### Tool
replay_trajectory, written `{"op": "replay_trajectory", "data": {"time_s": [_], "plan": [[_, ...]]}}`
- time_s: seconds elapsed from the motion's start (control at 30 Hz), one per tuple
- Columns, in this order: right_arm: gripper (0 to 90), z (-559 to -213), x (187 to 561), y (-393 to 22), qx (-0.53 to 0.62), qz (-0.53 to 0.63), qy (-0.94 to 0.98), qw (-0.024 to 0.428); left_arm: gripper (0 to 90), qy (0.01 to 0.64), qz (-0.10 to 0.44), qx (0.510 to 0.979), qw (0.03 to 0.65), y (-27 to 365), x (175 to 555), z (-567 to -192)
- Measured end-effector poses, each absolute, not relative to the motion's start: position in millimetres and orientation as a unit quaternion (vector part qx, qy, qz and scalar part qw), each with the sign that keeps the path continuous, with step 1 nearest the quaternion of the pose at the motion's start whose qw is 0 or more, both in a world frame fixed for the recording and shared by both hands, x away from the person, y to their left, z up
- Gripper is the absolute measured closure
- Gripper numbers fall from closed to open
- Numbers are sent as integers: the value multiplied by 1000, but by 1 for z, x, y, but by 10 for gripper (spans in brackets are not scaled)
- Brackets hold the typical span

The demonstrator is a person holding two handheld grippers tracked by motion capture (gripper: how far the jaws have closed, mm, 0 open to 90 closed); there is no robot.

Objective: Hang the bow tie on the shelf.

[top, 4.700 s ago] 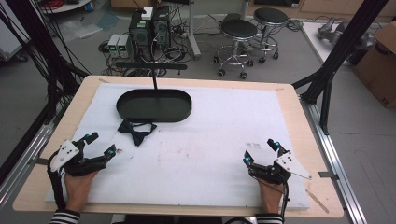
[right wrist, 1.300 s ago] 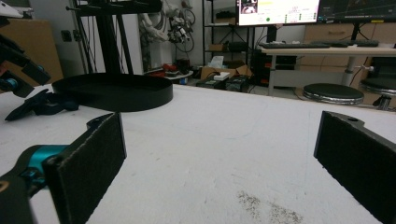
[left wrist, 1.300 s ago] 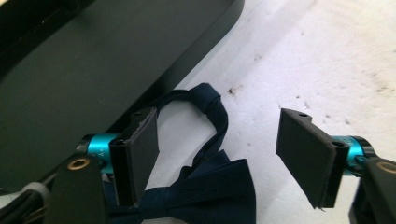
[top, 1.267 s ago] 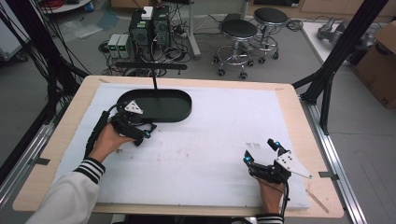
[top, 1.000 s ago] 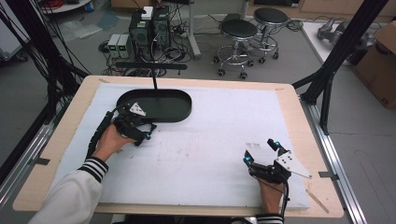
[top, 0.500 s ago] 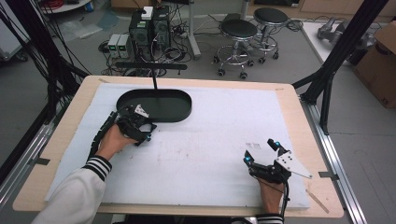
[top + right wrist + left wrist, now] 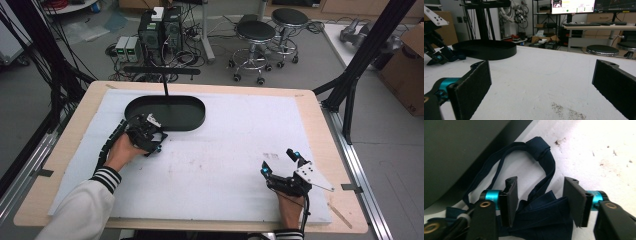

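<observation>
Looking down, the left hand-held gripper (image 7: pixel 151 141) sits beside the black tray (image 7: pixel 165 112) on the white tabletop (image 7: pixel 240 135); the right hand-held gripper (image 7: pixel 280 162) rests open near the front edge. Left gripper view: jaws parted astride a navy bow tie (image 7: pixel 541 205), its strap looping away toward the tray. Right gripper view: jaws wide apart, stools (image 7: pixel 602 50) and monitors (image 7: pixel 572 6) beyond.

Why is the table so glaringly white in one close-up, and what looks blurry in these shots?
In the left gripper view, the white table cover is blown out at upper right, while the dark bow tie stays sharp. In the right gripper view, the near jaws look soft and the tray is clearer. The high view is evenly lit.
</observation>
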State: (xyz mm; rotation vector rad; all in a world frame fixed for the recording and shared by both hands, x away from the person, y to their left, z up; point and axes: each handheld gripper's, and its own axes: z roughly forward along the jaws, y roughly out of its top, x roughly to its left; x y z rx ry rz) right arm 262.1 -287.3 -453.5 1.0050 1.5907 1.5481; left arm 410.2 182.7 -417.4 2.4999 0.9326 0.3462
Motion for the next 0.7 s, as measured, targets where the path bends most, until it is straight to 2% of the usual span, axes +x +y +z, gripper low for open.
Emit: {"op": "replay_trajectory", "data": {"time_s": [0.13,0.23,0.3,0.47,0.7], "plan": [[12,-454,262,-287,387,596,613,345,562,340,125,903,229,182,409,-418],[12,-454,262,-287,387,596,613,346,575,342,123,904,224,182,410,-417],[12,-454,262,-287,387,597,612,345,644,344,120,903,225,182,410,-417],[12,-454,262,-287,386,597,612,346,707,350,121,901,227,184,411,-416],[12,-454,262,-287,386,597,612,346,820,393,79,881,250,192,415,-412]]}}
